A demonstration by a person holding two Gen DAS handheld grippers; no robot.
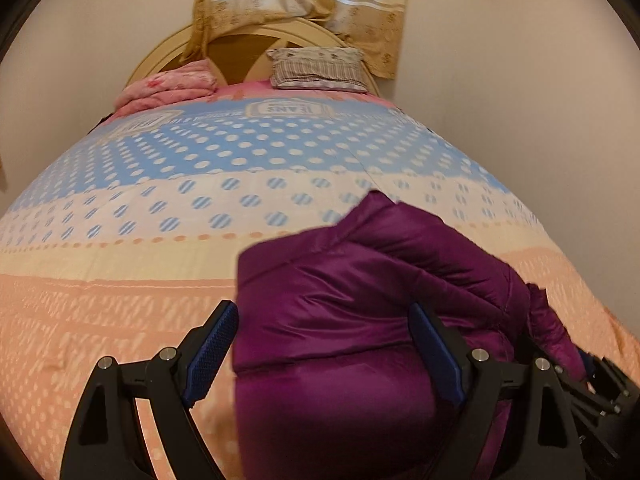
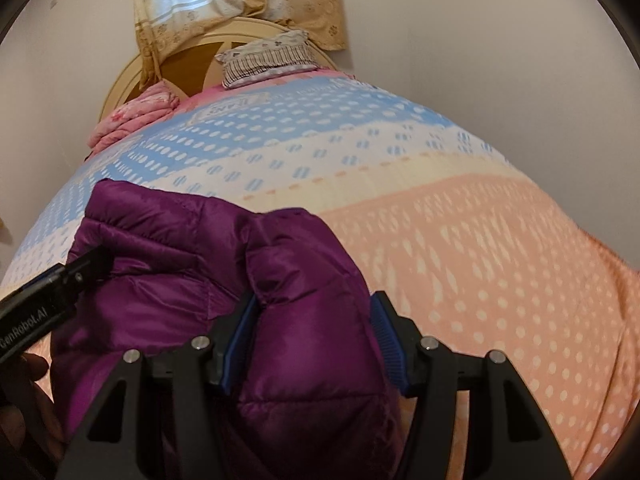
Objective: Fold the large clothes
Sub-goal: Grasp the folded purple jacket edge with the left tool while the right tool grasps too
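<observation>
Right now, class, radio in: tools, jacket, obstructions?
Left tool open over the purple jacket. Right tool clamped on a jacket fold. Nothing in the way.

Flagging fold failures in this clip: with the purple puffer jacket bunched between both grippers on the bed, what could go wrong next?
1. The right gripper pinches only one puffy fold of the purple puffer jacket; the slick fabric could slip out.
2. The left gripper has wide jaws with the jacket's edge between them, seemingly ungripped, so that side may sag.
3. The grippers sit close together and could collide.
</observation>
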